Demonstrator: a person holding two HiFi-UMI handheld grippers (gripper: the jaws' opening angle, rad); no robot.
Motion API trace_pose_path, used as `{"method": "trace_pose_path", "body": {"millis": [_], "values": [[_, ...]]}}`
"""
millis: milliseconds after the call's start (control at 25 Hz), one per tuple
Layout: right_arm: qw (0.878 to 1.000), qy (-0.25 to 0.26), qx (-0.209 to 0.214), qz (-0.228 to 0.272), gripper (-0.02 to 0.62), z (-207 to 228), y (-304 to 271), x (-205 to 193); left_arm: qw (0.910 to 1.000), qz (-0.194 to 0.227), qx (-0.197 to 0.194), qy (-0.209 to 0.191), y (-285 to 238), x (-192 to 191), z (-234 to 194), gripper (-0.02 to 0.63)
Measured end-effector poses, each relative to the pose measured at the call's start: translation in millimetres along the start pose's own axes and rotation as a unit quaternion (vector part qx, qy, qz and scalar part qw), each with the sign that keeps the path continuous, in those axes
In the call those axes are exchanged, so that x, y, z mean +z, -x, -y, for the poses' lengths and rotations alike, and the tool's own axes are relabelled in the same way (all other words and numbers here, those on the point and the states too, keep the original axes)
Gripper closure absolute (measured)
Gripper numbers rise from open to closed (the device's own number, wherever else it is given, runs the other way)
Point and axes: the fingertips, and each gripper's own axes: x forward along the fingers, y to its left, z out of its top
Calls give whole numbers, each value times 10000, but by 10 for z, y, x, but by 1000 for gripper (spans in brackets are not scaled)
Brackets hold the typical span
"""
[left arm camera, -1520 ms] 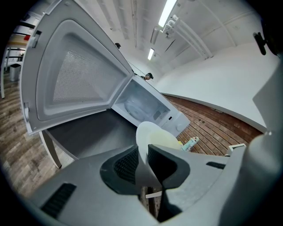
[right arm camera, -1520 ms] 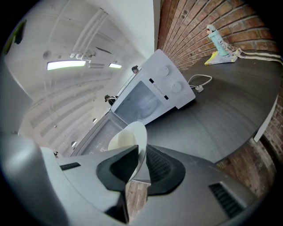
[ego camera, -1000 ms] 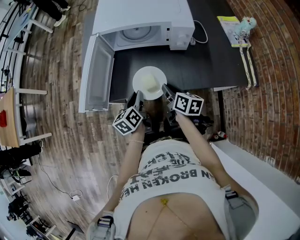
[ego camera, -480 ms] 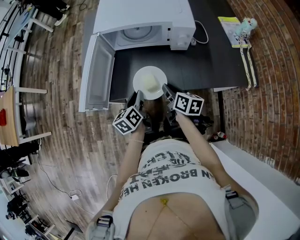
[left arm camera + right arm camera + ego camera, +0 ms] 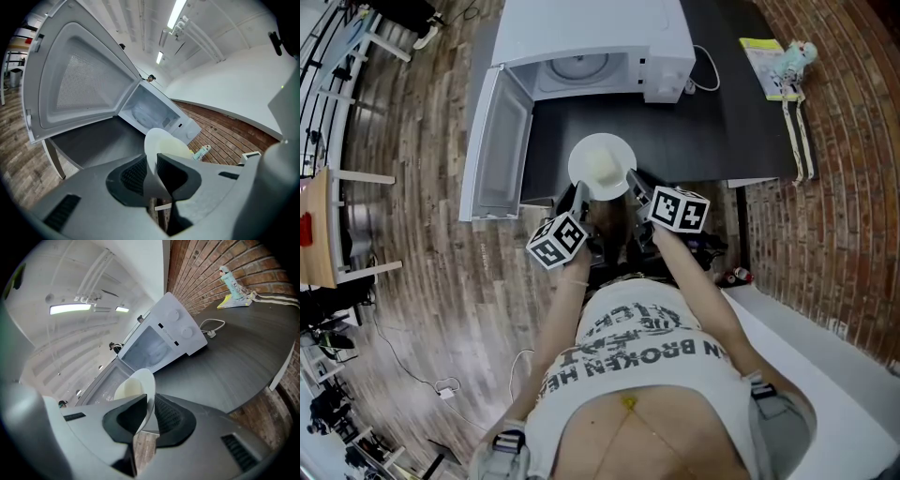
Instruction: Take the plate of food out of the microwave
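1. Clearly, the round white plate (image 5: 584, 155) with its pale yellow food (image 5: 602, 169) is out of the boxy white microwave oven (image 5: 591, 33). It lies low over the dark grey table (image 5: 722, 122), in front of the oven and close to the table's near edge. Whether it rests on the table or hangs just above it I cannot tell.
2. The left gripper (image 5: 578, 195) has its jaws clamped on the plate's left rim, the thin edge pinched between ribbed black pads.
3. The right gripper (image 5: 630, 178) has its jaws clamped on the opposite rim in the same way. Two grips on opposite sides make sense here: they hold the plate level so the food does not slide.
4. The oven's white door (image 5: 495, 141) hangs wide open to the left, out of the plate's path. Only the glass turntable (image 5: 577, 66) shows in the cavity.
5. To my eye the job is nearly done. What remains is to settle the plate flat and free both rims evenly, since one side let go early could tip it.
6. A yellow-green booklet (image 5: 759, 52) and a small teal toy (image 5: 792, 49) lie at the table's far right, well apart from the plate.
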Motion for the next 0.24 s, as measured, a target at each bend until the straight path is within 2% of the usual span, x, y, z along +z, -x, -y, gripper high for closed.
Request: {"method": "trace_pose_path", "body": {"millis": [240], "values": [[10000,-11,0,-1,545,-15,26,6,10000,-3,8,12,13,-18,5,535]]}}
